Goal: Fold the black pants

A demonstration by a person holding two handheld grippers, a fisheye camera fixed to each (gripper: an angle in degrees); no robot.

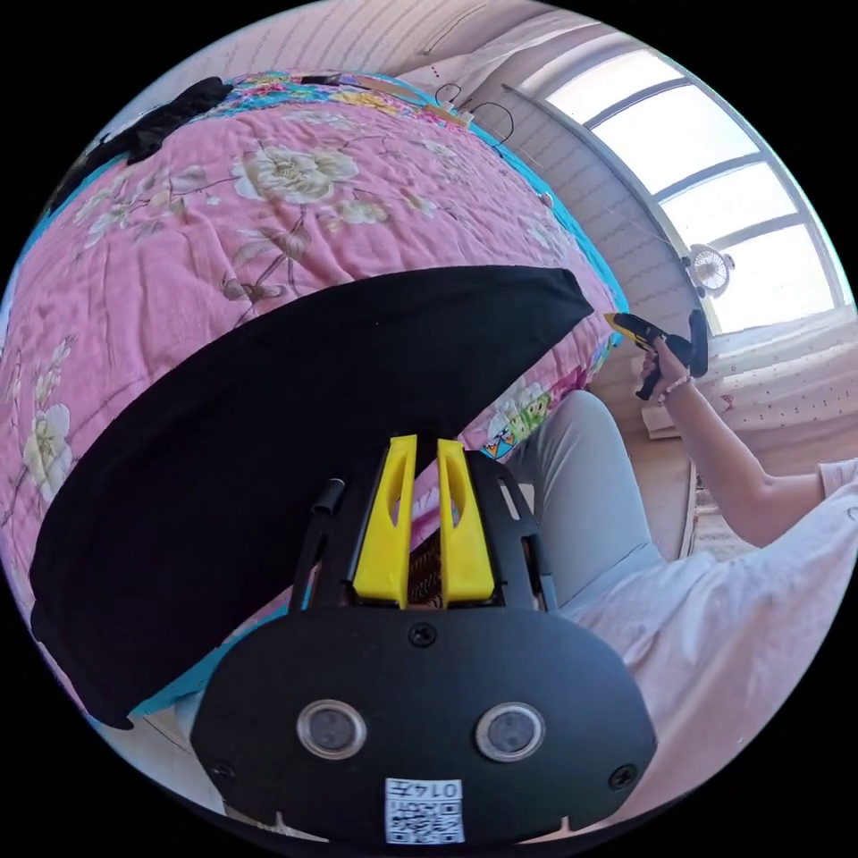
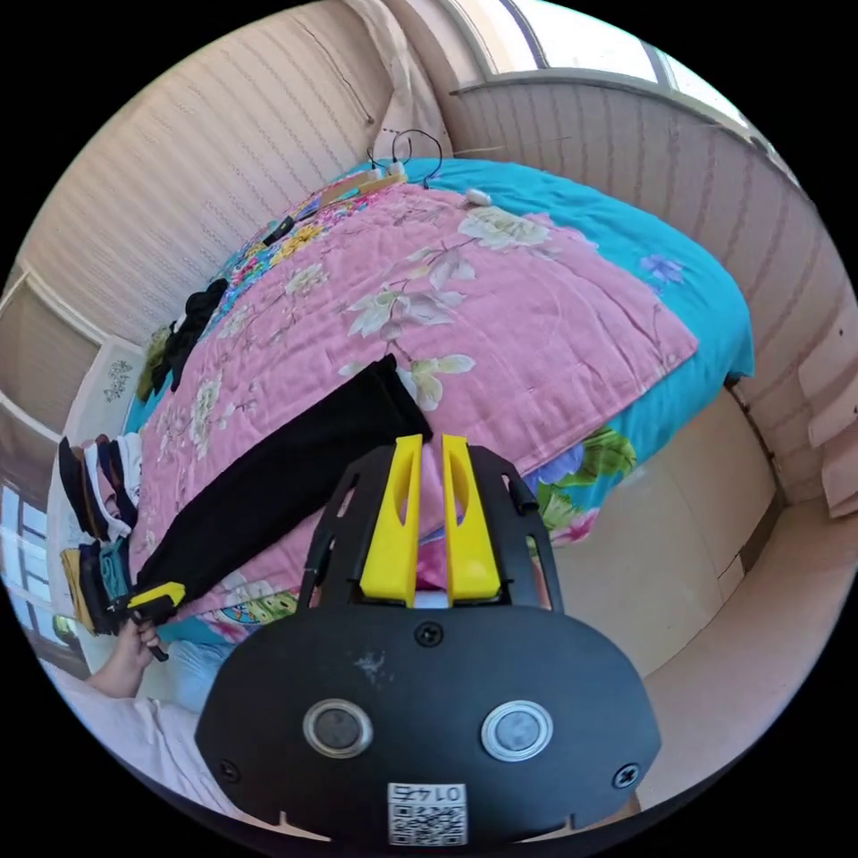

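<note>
The black pants (image 1: 295, 429) lie flat as one long strip on the pink floral quilt (image 1: 179, 241), near the bed's edge. My left gripper (image 1: 425, 441) hovers at the near edge of the pants, its yellow jaws close together with nothing visible between them. In the right gripper view the pants (image 2: 277, 483) stretch from the quilt's middle towards the left gripper (image 2: 154, 597), which a hand holds just off their far end. My right gripper (image 2: 427, 440) is held out past the bed's edge, jaws close together and empty; the left gripper view shows it (image 1: 657, 344) raised in a hand beside the bed.
A dark heap of clothes (image 2: 192, 331) lies on the bed's far side. Stacked garments (image 2: 98, 509) sit beyond the bed's end. A small fan (image 1: 710, 268) stands at the window. The person's leg (image 1: 581, 500) is against the bed. A turquoise sheet (image 2: 679, 295) hangs down over the bed's side.
</note>
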